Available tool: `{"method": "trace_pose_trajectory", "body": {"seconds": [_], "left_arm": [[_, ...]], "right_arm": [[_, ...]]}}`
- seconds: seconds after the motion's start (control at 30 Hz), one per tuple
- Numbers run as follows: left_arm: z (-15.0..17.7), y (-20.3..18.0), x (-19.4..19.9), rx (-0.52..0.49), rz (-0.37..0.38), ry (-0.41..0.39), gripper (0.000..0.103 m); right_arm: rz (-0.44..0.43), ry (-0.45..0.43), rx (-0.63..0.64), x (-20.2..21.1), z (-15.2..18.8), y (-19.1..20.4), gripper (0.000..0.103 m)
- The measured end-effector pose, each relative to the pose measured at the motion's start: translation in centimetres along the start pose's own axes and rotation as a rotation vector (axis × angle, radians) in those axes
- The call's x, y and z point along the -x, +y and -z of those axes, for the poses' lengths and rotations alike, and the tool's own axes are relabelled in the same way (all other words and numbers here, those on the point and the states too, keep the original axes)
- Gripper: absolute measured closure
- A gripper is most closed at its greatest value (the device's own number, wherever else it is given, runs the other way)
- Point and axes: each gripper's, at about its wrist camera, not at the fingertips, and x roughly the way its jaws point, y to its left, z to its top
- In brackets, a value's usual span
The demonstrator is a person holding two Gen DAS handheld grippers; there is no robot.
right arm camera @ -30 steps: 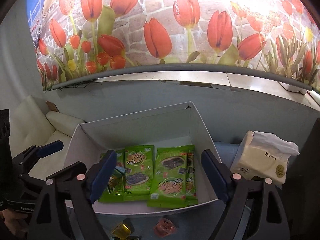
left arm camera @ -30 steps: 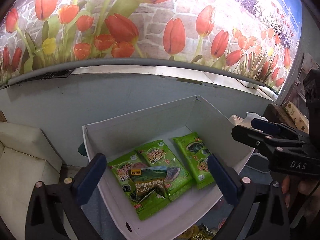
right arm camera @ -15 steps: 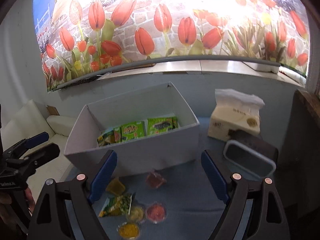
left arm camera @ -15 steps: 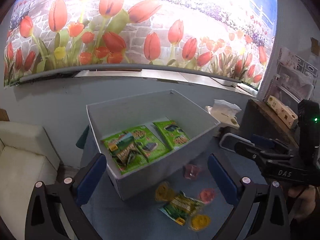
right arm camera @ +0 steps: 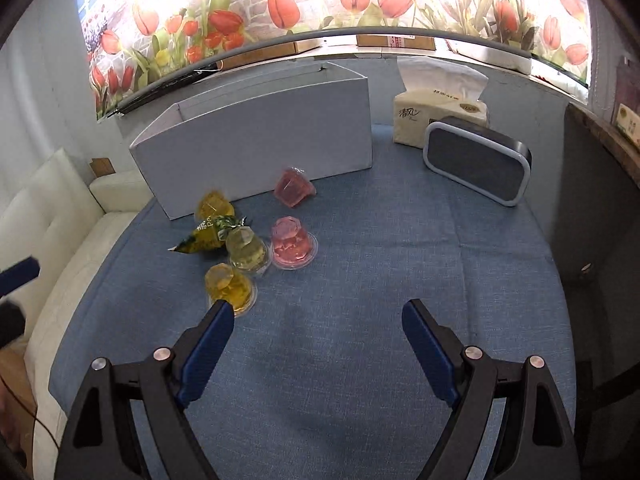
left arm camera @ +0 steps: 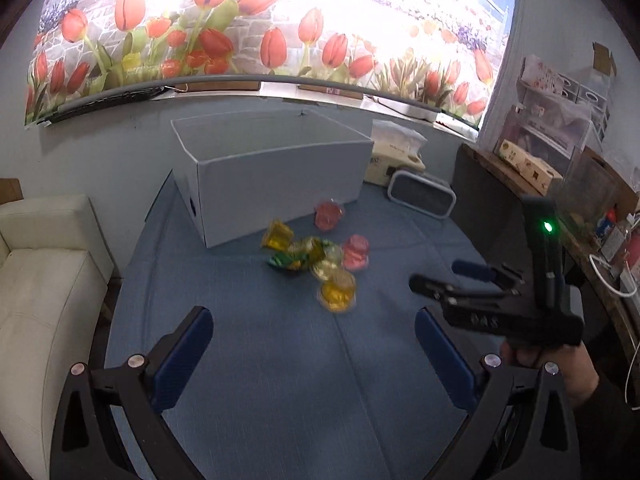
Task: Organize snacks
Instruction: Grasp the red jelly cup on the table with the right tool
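Your left gripper (left arm camera: 312,354) and right gripper (right arm camera: 318,346) match — black plastic frames with triangular cut-outs, silver round screws at the joints, blue pads on the fingers (right arm camera: 208,350). The right one's body carries pale lettering and a green light; your right hand (left arm camera: 560,368) ends in a dark sleeve.

The right gripper (right arm camera: 318,320) is hanging wide open over the blue table (right arm camera: 380,280), nothing between its jaws, while jelly cups (right arm camera: 292,242) are sitting before a white box (right arm camera: 256,140)
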Motion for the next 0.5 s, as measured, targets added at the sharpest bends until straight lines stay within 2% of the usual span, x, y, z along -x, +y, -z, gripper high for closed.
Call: {"method": "trace_pose_trajectory", "body": {"seconds": [0.17,0.27,0.33,0.4,0.5], "left_arm": [[1.7,-0.1,1.4,0.028,-0.016,0.01,0.0],[2.5,-0.1,1.9,0.028,-0.03,0.021,0.0],[2.9,0.1,2.2,0.032,-0.034,0.023,0.0],[3.3,0.3,2.4,0.035,-0.031,0.033,0.0],[3.8,0.6,2.6,0.037,-0.035,0.039,0.0]], "right_arm": [[0.027,0.013,0.046,-2.3,-1.0,0.7,0.014],[0.005,0.022,0.045,-4.5,-2.0,1.1,0.014],[0.027,0.038,0.05,-5.9,-2.4,1.4,0.027],[0.033,0.069,0.053,-7.4,-3.0,1.5,0.035],[0.021,0.076,0.044,-8.8,-3.4,1.5,0.035]]}}
